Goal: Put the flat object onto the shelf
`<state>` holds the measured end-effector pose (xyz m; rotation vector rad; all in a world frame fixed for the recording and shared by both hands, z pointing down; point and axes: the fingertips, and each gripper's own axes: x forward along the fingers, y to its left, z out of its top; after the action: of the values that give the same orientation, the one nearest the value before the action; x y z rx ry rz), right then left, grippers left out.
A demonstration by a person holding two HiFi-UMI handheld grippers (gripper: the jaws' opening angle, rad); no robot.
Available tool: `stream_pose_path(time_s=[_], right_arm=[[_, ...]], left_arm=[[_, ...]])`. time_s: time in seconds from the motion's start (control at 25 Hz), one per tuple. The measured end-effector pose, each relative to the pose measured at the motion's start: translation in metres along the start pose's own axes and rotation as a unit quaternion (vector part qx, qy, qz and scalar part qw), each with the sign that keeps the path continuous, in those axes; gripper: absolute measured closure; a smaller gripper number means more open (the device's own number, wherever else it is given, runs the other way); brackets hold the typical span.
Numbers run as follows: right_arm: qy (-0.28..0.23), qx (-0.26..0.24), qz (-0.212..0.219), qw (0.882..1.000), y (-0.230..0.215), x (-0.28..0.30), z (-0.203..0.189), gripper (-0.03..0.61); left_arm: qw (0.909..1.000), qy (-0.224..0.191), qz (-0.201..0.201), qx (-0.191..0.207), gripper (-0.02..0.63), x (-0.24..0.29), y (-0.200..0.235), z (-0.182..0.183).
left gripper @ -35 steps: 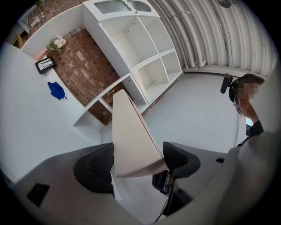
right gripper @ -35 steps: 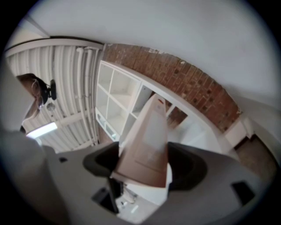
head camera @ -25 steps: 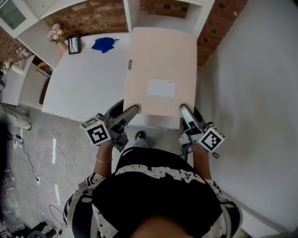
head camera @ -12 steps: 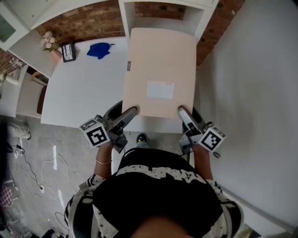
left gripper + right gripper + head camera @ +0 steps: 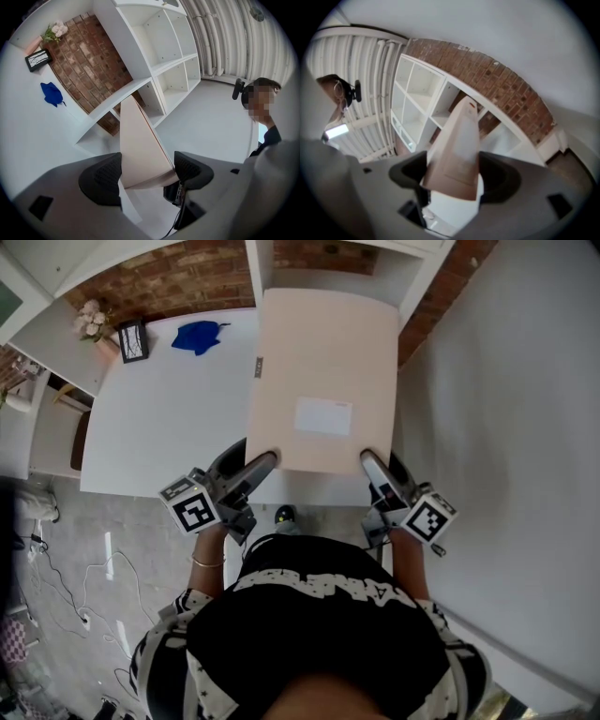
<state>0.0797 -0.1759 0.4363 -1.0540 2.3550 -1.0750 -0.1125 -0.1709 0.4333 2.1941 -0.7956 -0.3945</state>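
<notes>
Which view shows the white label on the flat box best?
The head view: the white label faces the camera, whole, on the flat box. The right gripper view shows that face steeply foreshortened, with the label only a faint patch. The left gripper view does not show it.

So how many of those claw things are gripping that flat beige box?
2. The left gripper clamps the flat box at its near left corner; the right gripper clamps its near right corner. No others are in view.

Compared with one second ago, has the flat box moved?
Yes. The flat box went slightly forward, further past the blue cloth, toward the shelf.
</notes>
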Motion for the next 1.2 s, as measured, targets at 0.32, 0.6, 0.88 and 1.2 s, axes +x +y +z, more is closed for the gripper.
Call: stream_pose_path(time_s=[0.32,0.6,0.88,1.2], right_arm=[[-0.007,0.002,-0.009,1.0,0.001,0.005,0.003,0.218],[-0.02,0.008,-0.022,1.0,0.003,0.003,0.006,0.219],[-0.035,0.011,-0.032,0.999,0.002,0.004,0.008,0.218],[-0.057,0.006,-0.041,0.998,-0.002,0.011,0.013,0.218]], left_arm=[[0.9999,0.004,-0.004,-0.009,0.252,0.004,0.004,0.005],[0.9997,0.008,-0.008,-0.023,0.252,0.006,0.004,0.007],[0.9991,0.01,-0.013,-0.039,0.252,0.01,0.007,0.011],[0.9987,0.027,-0.006,-0.041,0.252,0.016,0.017,0.016]])
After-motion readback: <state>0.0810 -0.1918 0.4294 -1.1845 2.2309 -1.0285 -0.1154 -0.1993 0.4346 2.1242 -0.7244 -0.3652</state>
